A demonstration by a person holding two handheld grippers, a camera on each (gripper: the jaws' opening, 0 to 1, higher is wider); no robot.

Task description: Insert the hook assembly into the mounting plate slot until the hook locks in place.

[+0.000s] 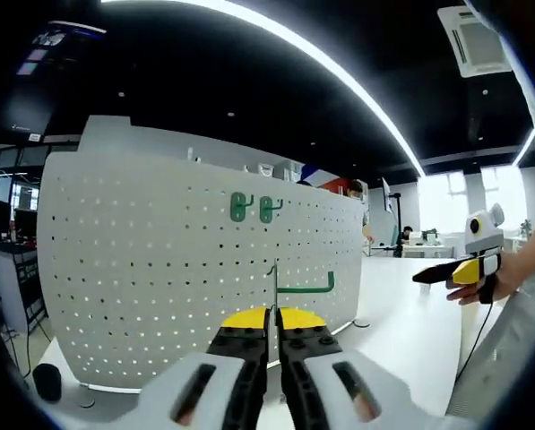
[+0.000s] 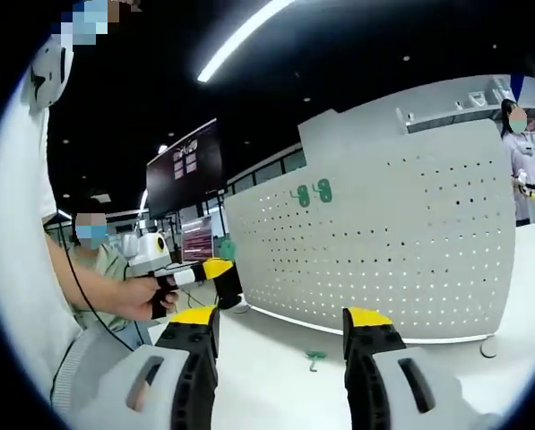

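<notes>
My left gripper point(image 1: 274, 319) is shut on a green hook point(image 1: 306, 288). The hook's thin stem rises between the jaws and its arm points right, just in front of the white perforated mounting plate point(image 1: 151, 269). Two more green hooks point(image 1: 252, 209) hang high on that plate. My right gripper point(image 2: 285, 336) stands open with nothing between its jaws, and a loose green hook point(image 2: 314, 359) lies on the table beyond it. The same mounting plate point(image 2: 401, 242) and its two hung hooks point(image 2: 312, 193) appear in the right gripper view. A hand holds the left gripper point(image 2: 220, 274) at that view's left.
The plate stands upright on a white table point(image 1: 410, 331). The right gripper point(image 1: 430, 275), held by a hand, hovers over the table at the right. A small dark object point(image 1: 46, 382) sits by the plate's left foot. A person point(image 2: 518, 152) stands behind the plate's far end.
</notes>
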